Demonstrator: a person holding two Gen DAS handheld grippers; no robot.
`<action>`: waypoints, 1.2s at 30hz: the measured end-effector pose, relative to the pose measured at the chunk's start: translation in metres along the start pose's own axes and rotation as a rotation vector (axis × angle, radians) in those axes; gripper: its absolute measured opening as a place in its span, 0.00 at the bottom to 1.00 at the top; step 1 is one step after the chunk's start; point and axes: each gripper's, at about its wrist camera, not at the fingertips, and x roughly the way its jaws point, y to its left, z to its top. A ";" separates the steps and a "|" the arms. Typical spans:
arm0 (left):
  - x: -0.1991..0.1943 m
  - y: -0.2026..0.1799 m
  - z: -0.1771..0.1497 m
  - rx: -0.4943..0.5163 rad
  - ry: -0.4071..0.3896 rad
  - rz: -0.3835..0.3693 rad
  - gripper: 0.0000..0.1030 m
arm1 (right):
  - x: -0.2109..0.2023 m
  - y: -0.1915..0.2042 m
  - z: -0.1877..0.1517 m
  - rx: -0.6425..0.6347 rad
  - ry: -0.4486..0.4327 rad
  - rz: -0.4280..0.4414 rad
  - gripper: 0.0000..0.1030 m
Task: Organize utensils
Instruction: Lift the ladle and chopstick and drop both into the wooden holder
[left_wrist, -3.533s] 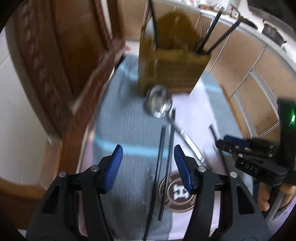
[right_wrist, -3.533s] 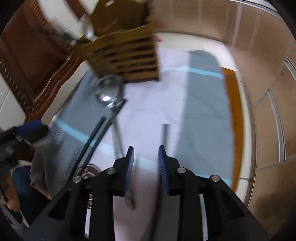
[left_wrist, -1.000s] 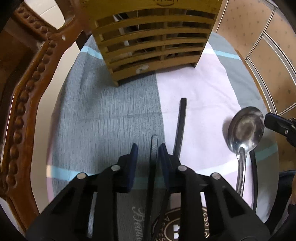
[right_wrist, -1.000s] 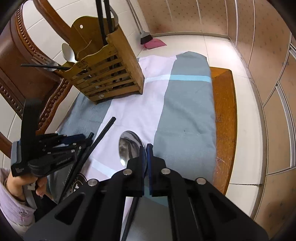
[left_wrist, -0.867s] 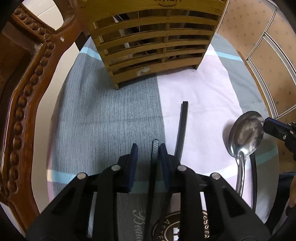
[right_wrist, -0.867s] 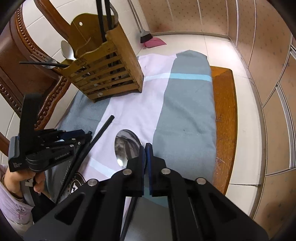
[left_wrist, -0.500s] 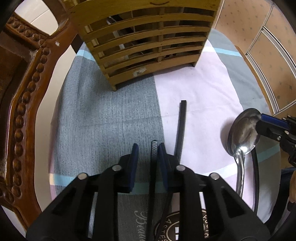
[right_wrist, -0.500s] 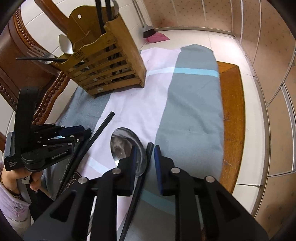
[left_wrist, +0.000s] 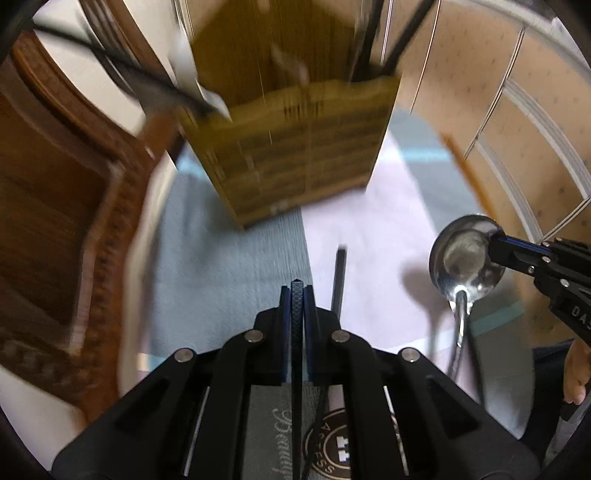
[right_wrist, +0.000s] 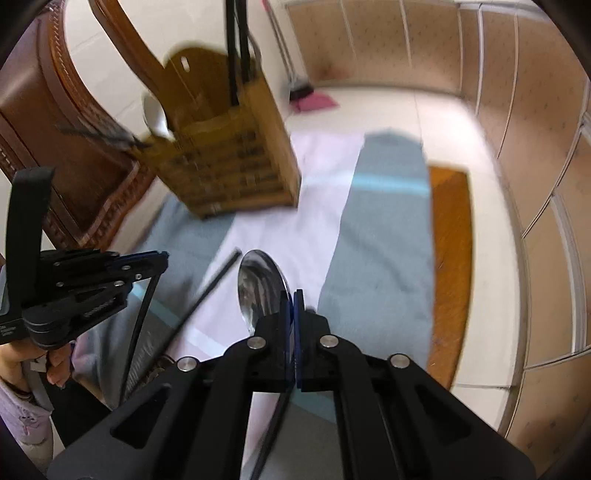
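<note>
My left gripper is shut on a black chopstick and holds it above the cloth, pointing at the wooden utensil holder. A second black chopstick lies on the cloth just right of it. My right gripper is shut on the rim of a steel spoon, held above the cloth; the spoon also shows at the right of the left wrist view. The holder has chopsticks and a spoon standing in it.
A grey and pink cloth covers a wooden table. A carved wooden chair stands at the left behind the holder. Another black chopstick lies under the right gripper. Tiled floor and wall lie to the right.
Both grippers have closed tight and lifted: the left on the chopstick, the right on the spoon's bowl. Both views now tilt up toward the holder, with motion blur.
</note>
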 end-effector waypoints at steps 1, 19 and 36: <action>-0.010 0.000 0.003 -0.003 -0.026 -0.002 0.06 | -0.010 0.003 0.002 -0.006 -0.033 -0.016 0.03; -0.158 0.045 -0.005 -0.086 -0.441 -0.023 0.06 | -0.102 0.104 0.017 -0.340 -0.480 -0.610 0.02; -0.246 0.068 0.039 -0.126 -0.648 -0.048 0.06 | -0.123 0.136 0.084 -0.302 -0.768 -0.741 0.02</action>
